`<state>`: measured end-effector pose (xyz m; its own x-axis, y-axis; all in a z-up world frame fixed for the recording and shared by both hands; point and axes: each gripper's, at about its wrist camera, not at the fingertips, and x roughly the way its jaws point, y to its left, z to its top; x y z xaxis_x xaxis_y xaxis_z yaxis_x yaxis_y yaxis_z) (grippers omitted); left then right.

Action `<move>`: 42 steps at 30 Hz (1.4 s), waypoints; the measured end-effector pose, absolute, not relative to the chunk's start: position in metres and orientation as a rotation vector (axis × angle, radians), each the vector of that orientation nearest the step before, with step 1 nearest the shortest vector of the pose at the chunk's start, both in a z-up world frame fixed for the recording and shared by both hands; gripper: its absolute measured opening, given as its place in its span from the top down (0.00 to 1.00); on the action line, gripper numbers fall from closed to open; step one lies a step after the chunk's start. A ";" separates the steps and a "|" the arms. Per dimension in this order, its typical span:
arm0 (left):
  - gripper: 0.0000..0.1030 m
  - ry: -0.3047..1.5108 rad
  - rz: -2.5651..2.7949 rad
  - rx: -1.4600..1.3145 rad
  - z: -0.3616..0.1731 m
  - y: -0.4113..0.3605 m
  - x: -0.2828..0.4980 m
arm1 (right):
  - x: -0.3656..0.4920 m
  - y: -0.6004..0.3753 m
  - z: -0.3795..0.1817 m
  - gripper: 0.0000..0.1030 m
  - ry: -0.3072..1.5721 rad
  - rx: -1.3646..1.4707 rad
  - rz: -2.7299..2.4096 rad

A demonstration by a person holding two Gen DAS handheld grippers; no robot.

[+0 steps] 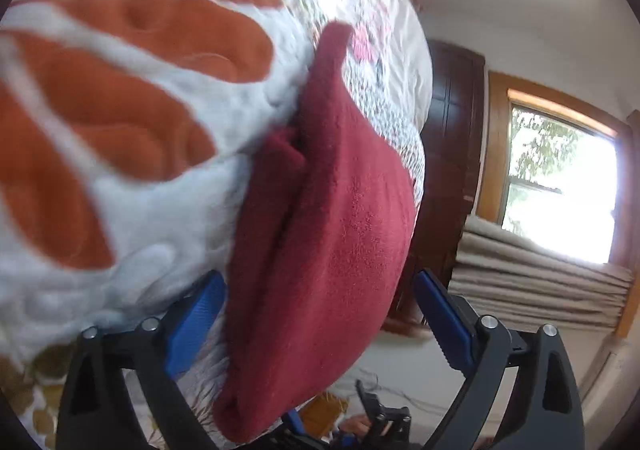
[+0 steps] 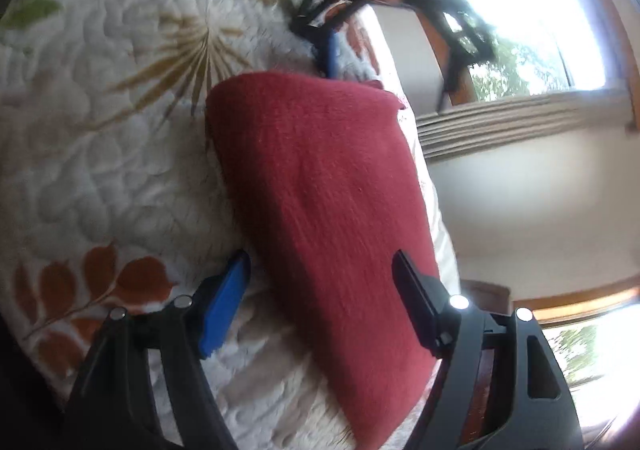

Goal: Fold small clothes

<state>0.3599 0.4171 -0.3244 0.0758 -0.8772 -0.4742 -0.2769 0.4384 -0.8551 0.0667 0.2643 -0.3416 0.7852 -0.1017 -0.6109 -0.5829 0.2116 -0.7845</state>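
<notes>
Most of the fold looks done: your red cloth (image 2: 320,210) lies doubled on the quilt (image 2: 100,150), left gripper (image 1: 320,314) and right gripper (image 2: 320,302) both spread wide, gripping nothing.

right gripper (image 2: 320,302) spread wide around red cloth (image 2: 320,186) on quilt (image 2: 100,154).

Home bedroom: quilted bedspread (image 2: 100,154), curtained window (image 1: 560,178).
</notes>
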 end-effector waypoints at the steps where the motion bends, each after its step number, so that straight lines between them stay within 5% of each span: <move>1: 0.05 1.482 -0.633 -1.074 -0.325 0.412 0.365 | 0.067 0.265 -0.345 0.25 0.616 -1.354 0.361; 6: 0.05 1.525 -0.651 -1.071 -0.329 0.406 0.376 | 0.076 0.276 -0.349 0.24 0.587 -1.395 0.344; 9: 0.05 1.492 -0.677 -1.101 -0.321 0.403 0.384 | 0.095 0.279 -0.342 0.36 0.630 -1.320 0.305; 14: 0.05 1.510 -0.671 -1.059 -0.323 0.398 0.385 | 0.099 0.279 -0.344 0.38 0.654 -1.288 0.281; 17: 0.06 1.534 -0.660 -1.034 -0.323 0.393 0.391 | 0.096 0.281 -0.346 0.56 0.676 -1.267 0.295; 19: 0.16 1.544 -0.657 -1.031 -0.322 0.392 0.394 | 0.094 0.284 -0.336 0.81 0.715 -1.195 0.303; 27: 0.71 1.602 -0.597 -1.066 -0.331 0.406 0.398 | 0.092 0.274 -0.295 0.86 0.728 -1.056 0.277; 31: 0.81 1.570 -0.611 -1.101 -0.324 0.409 0.398 | 0.108 0.277 -0.279 0.86 0.719 -1.031 0.267; 42: 0.84 1.445 -0.681 -1.041 -0.258 0.391 0.410 | 0.119 0.265 -0.245 0.86 0.718 -0.902 0.233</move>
<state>0.4102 0.3911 -0.2579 0.0663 -0.8874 -0.4563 -0.2128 0.4342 -0.8753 0.1186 0.2649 -0.2454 0.7464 -0.1057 -0.6570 -0.4709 0.6137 -0.6337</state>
